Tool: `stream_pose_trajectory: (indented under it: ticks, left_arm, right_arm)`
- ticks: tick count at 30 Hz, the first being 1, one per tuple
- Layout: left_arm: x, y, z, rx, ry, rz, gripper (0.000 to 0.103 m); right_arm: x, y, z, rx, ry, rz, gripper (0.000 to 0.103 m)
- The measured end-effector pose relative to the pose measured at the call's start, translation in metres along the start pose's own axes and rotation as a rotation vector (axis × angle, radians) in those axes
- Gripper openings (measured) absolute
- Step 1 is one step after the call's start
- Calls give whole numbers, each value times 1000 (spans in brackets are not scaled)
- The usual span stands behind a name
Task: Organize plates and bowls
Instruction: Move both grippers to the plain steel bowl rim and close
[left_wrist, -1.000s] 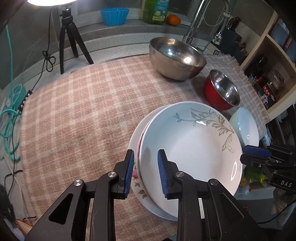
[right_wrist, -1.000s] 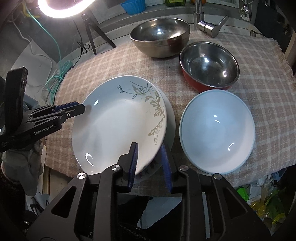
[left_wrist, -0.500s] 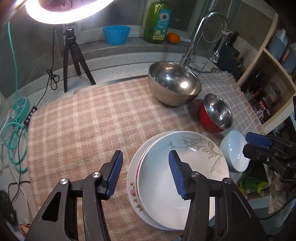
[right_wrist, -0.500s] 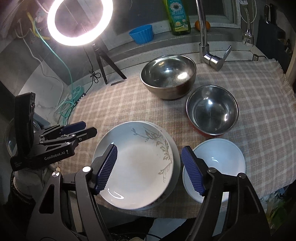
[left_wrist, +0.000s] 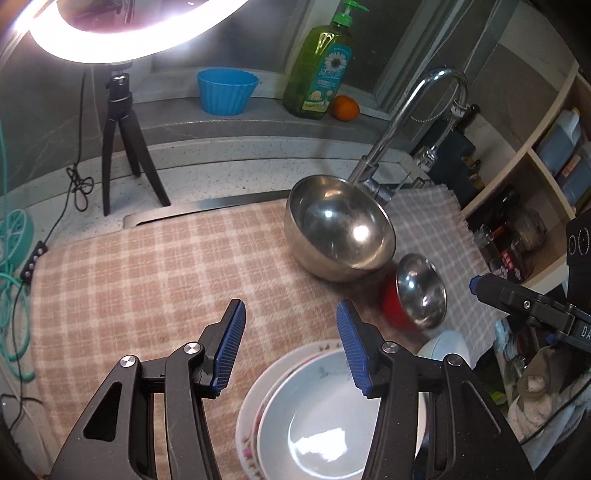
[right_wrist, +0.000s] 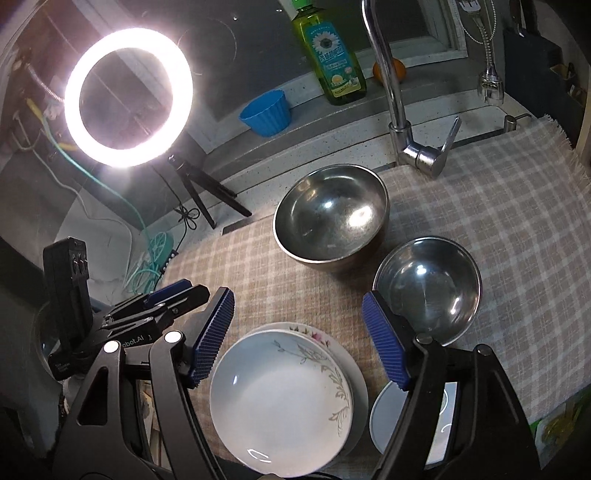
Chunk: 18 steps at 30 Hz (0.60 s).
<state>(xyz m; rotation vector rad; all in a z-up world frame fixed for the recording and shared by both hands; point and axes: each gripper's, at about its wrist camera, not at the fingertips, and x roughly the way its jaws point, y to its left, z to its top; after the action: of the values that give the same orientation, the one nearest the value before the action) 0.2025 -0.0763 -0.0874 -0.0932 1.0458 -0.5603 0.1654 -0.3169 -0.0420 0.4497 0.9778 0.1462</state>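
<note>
Jaws of both the left gripper (left_wrist: 290, 345) and right gripper (right_wrist: 301, 338) are standing apart and empty above the stacked plates (right_wrist: 280, 398); nesting the red bowl (right_wrist: 428, 284) squarely inside the large steel bowl (right_wrist: 330, 218) is probably calling for a firm rim grip.

Both tools, left (left_wrist: 290, 345) and right (right_wrist: 299, 336), released the leaf-patterned plate (right_wrist: 282, 397), opened and rose.

In the right wrist view, the leaf plate (right_wrist: 277, 398) lies on the flower plate (right_wrist: 325, 338) at lower centre. The small bowl (right_wrist: 428, 284) is at right, the big bowl (right_wrist: 330, 218) above, the pale bowl (right_wrist: 384, 417) at lower right.
</note>
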Motion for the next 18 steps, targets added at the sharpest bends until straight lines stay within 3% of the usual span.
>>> stream_pose_trajectory:
  ticks: [9,18]
  left_arm:
    - [35,11,27,-78,33,-60,50]
    - [62,18,44,-141,68,-106,50]
  right_arm:
    - [29,-23,30,109,-6,-20,74]
    - [65,-54,51,200,36,-49,61]
